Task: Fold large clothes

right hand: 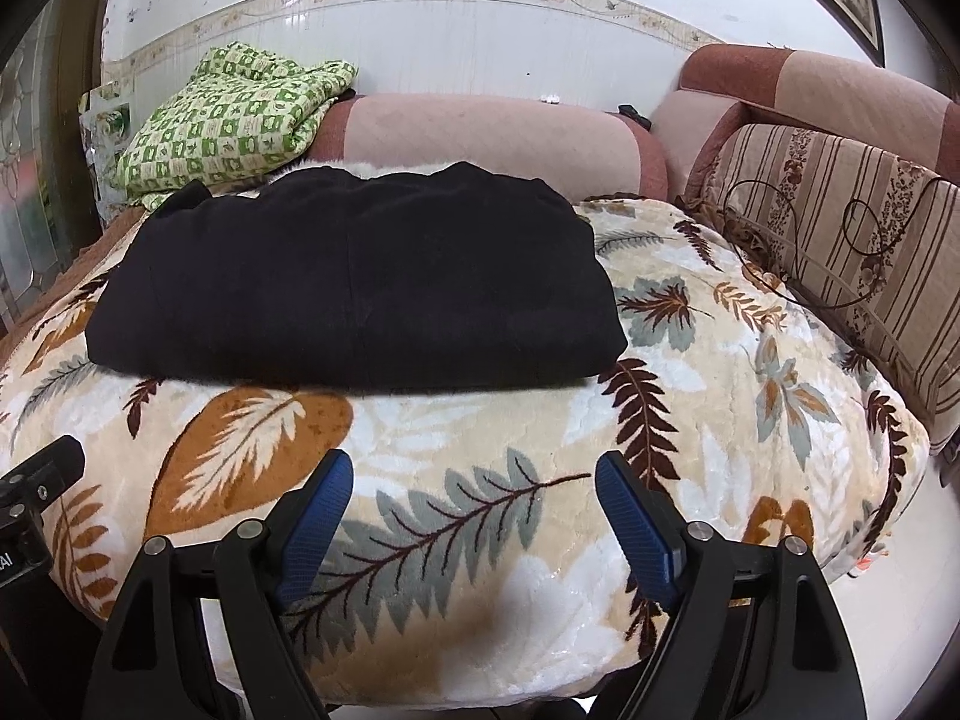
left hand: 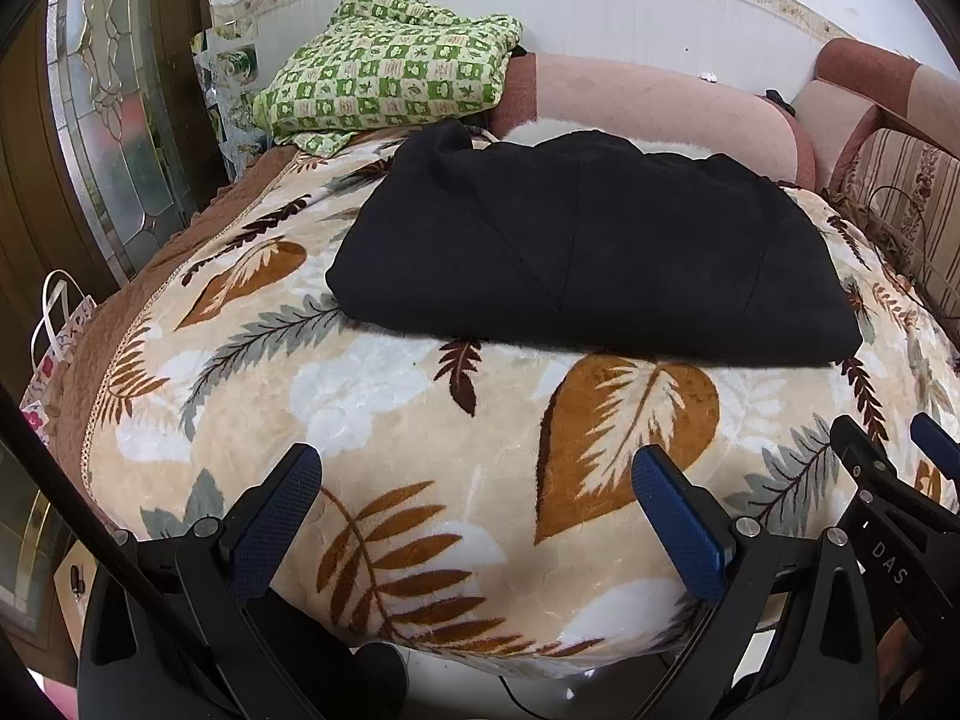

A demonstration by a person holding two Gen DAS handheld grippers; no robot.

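A large black garment [left hand: 594,252] lies folded into a thick rectangle on the leaf-patterned blanket [left hand: 372,396]; it also shows in the right wrist view [right hand: 354,282]. My left gripper [left hand: 477,468] is open and empty, held over the blanket's near edge, well short of the garment. My right gripper [right hand: 474,474] is open and empty too, likewise over the near edge and apart from the garment. The right gripper's body shows at the right edge of the left wrist view [left hand: 900,480].
A folded green checked cloth [left hand: 390,72] sits at the back left. Pink sofa cushions [right hand: 492,132] line the wall behind. A striped cushion [right hand: 840,228] with a dark cable lies at the right. A glass door [left hand: 114,108] stands at the left.
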